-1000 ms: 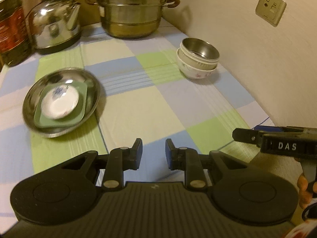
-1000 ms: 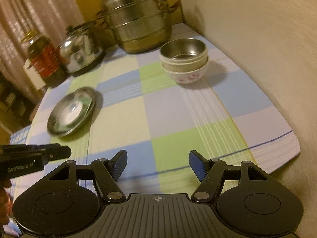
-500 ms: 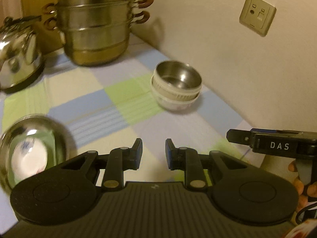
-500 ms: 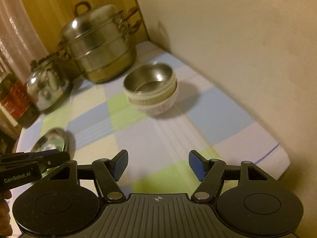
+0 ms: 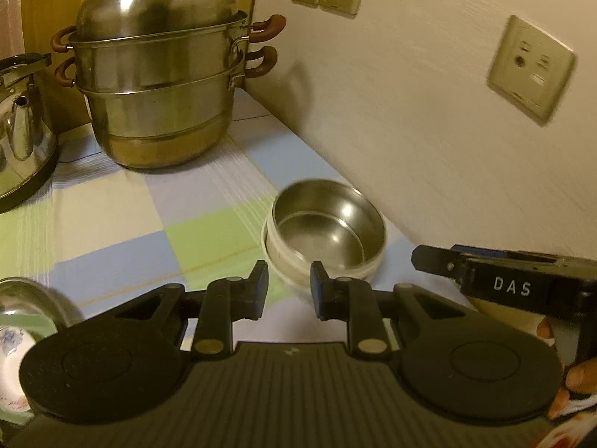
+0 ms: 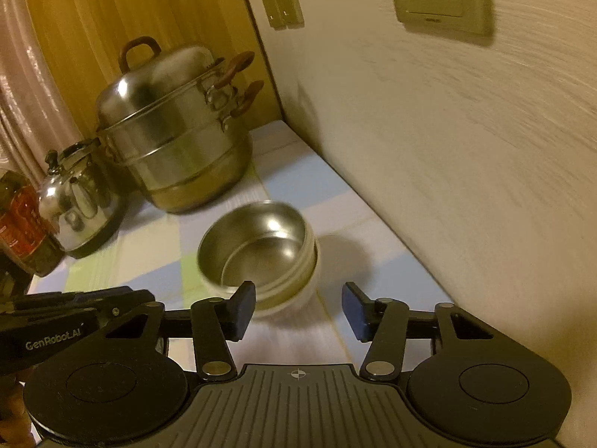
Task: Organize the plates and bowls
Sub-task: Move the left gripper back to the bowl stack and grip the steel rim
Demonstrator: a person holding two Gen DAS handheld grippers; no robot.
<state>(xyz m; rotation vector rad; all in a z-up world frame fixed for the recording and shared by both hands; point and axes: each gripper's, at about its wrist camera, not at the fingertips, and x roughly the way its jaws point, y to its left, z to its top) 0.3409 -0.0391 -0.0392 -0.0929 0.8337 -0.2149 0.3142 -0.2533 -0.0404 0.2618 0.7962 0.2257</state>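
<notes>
A steel bowl (image 5: 328, 224) sits nested in a stack of white bowls (image 5: 283, 265) on the checked cloth, close to the wall. My left gripper (image 5: 289, 283) hovers just short of the stack, its jaws a narrow gap apart with nothing in them. My right gripper (image 6: 298, 302) is beside the same steel bowl (image 6: 257, 246); its jaws are closing and no pad touches the stack, which lies beyond the left finger (image 6: 242, 302). At the lower left, a steel dish (image 5: 22, 287) holds a green plate and a white floral saucer (image 5: 7, 354), mostly cut off.
A tall steel steamer pot (image 5: 160, 86) and a kettle (image 5: 18, 130) stand at the back. A dark bottle (image 6: 18, 224) is at the far left. The wall with sockets (image 5: 530, 71) runs along the right, close to the bowls.
Both views have swung right and closed in on the bowl stack, which now looks much larger. The dish of plates has slid to the left edge. The right jaws have narrowed.
</notes>
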